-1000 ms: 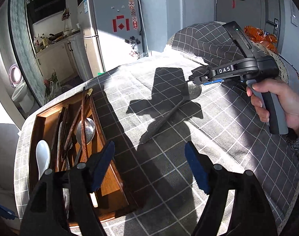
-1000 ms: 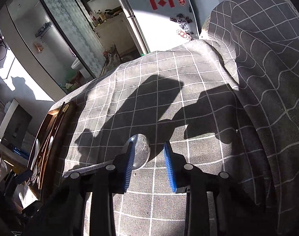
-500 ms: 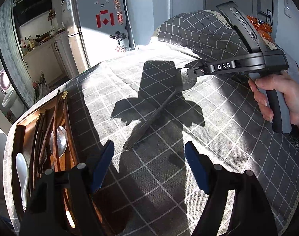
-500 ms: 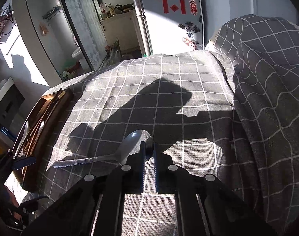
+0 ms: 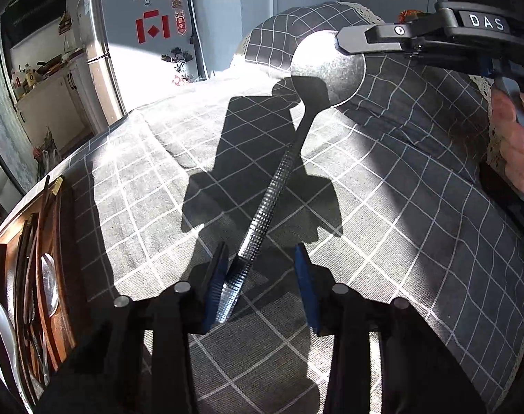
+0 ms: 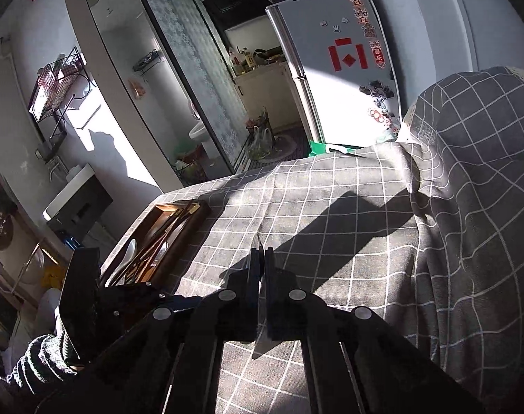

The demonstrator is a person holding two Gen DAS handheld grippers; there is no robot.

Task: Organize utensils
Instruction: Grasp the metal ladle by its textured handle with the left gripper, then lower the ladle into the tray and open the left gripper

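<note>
A metal spoon [image 5: 326, 69] with a textured handle hangs in the air over the checked tablecloth. My right gripper [image 5: 345, 39] is shut on the rim of its bowl; in the right wrist view the gripper [image 6: 263, 262] shows only the spoon's thin edge between the pads. My left gripper [image 5: 260, 283] is open, its blue pads on either side of the handle's end [image 5: 234, 283], not closed on it. The wooden utensil tray [image 5: 60, 310] lies at the left and holds chopsticks, a metal spoon and a white spoon.
The table edge runs along the left past the tray [image 6: 193, 220]. A cloth-covered hump [image 5: 331, 24] rises at the far right of the table. A fridge [image 5: 141, 34] and kitchen counter stand beyond the table.
My right gripper shut on the spoon's bowl and lifted it off the cloth. My left gripper moved in around the handle's end and narrowed.
</note>
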